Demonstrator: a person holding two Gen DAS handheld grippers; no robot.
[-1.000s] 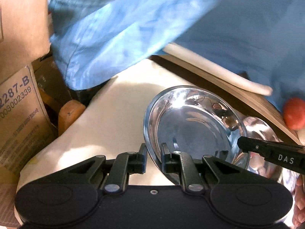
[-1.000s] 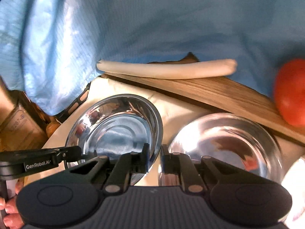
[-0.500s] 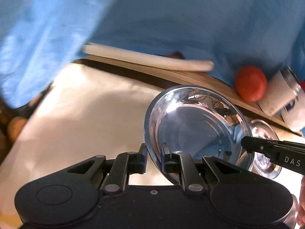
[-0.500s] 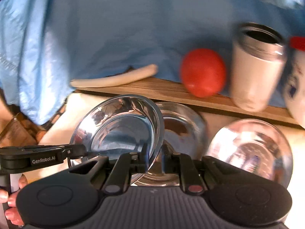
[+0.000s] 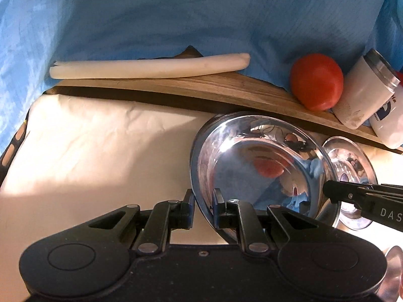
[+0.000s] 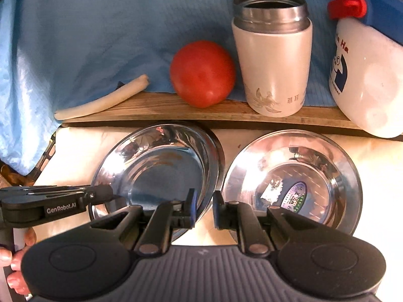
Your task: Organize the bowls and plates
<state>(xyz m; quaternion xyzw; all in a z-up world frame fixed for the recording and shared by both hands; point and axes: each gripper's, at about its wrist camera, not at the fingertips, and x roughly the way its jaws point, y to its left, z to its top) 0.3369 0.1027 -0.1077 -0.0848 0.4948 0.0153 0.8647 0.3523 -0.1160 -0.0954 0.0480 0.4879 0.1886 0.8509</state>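
Observation:
A shiny steel bowl [image 5: 262, 171] [image 6: 156, 171] hangs between both grippers, tilted slightly. My left gripper [image 5: 204, 201] is shut on its near left rim and shows in the right wrist view as a black arm [image 6: 110, 195] at the bowl's left edge. My right gripper [image 6: 203, 206] is shut on the opposite rim, and its tip [image 5: 327, 191] shows in the left wrist view. A second dark rim [image 6: 219, 156] peeks out behind the held bowl; I cannot tell whether the two touch. A steel plate with a sticker [image 6: 292, 181] [image 5: 352, 161] lies just to the right.
A wooden board [image 6: 201, 114] runs along the back, bearing a white roll [image 5: 151, 66], a red tomato [image 6: 202, 74], a white cup with a steel rim [image 6: 272, 58] and a white bottle with a red cap [image 6: 365, 75]. Blue cloth [image 5: 176, 12] hangs behind. Cream cloth [image 5: 88, 151] covers the table.
Both grippers carried the bowl to the right, away from the cardboard boxes. It now hangs over the second bowl beside the stickered plate. Tomato, cup and bottle came into view.

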